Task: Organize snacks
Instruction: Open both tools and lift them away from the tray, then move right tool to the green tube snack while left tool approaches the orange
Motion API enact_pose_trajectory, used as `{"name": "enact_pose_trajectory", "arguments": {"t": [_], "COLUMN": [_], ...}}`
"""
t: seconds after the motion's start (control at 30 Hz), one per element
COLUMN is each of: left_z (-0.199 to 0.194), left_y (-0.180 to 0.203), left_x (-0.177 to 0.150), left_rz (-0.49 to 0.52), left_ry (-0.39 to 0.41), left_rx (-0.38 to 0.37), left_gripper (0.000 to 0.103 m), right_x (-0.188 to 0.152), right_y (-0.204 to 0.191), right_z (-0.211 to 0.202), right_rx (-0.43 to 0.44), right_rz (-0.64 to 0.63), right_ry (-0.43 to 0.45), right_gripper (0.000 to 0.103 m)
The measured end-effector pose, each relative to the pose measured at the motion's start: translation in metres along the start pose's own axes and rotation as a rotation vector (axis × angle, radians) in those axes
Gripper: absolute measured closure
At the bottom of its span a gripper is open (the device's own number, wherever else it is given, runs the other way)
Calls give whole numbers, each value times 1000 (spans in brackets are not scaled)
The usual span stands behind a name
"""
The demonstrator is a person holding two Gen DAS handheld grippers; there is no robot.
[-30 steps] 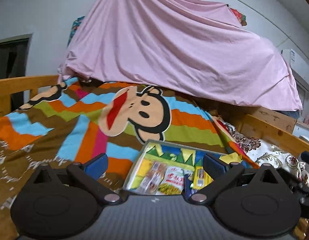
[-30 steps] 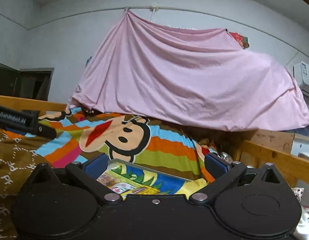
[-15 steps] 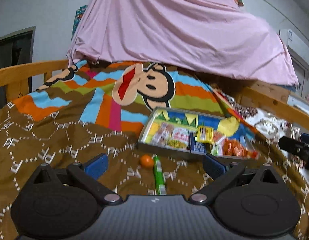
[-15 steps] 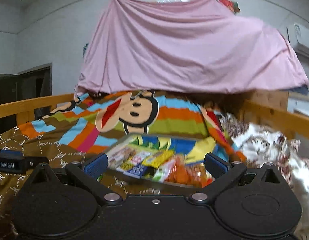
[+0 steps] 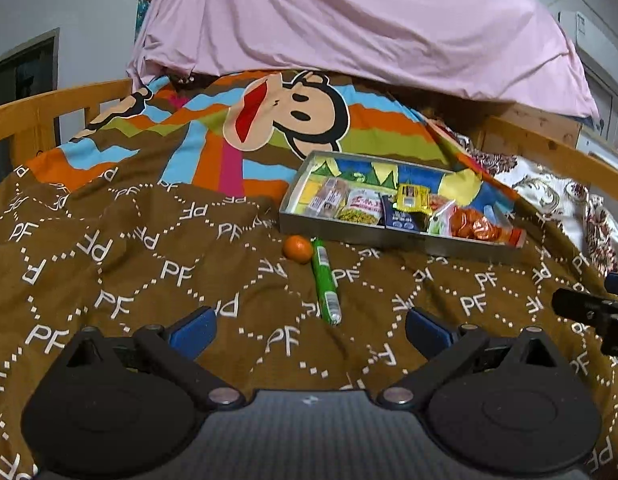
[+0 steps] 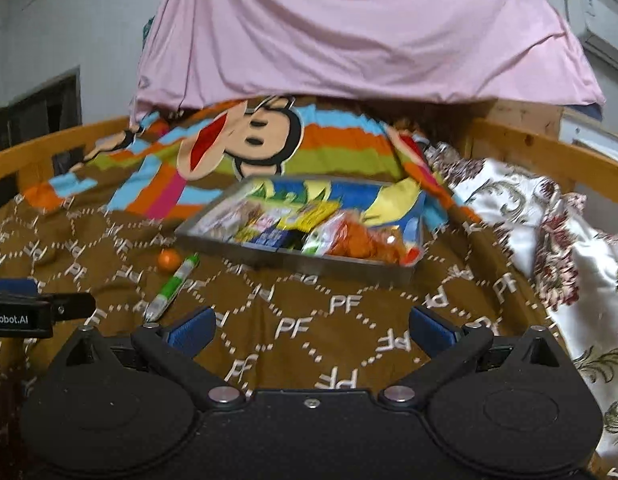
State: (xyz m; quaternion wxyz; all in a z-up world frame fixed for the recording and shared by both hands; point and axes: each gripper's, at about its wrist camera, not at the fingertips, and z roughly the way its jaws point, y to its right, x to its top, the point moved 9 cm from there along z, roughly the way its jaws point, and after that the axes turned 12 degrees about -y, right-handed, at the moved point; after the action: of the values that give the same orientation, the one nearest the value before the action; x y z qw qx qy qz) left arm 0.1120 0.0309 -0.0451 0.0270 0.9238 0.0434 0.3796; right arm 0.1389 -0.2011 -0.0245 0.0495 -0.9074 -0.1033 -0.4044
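Green snack stick [image 5: 325, 281] is lying lengthwise ahead of the left tool [image 5: 308, 330], nearer it; both tools' fingers are standing apart, empty.

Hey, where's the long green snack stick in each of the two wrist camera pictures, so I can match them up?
Left wrist view: the green snack stick lies on the brown blanket just right of centre, running near-vertically, in front of the tray.
Right wrist view: it lies left of centre, slanting toward the lower left.
Shared landmark: the small orange fruit beside the stick's far end, just in front of the metal tray.
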Motion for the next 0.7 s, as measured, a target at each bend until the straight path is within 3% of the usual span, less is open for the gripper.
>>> {"name": "enact_pose_trajectory", "arguments": {"t": [0.7], "left_z": [10], "left_y": [-16], "left_x": [3], "left_rz": [1], "left_ry": [-49], "left_rx": [52], "left_gripper": [1], "right_x": [-5], "right_y": [-23], "right_z": [16], "right_rx": [36], "right_rz": [-60], "right_ry": [-41], "right_gripper": [1]}}
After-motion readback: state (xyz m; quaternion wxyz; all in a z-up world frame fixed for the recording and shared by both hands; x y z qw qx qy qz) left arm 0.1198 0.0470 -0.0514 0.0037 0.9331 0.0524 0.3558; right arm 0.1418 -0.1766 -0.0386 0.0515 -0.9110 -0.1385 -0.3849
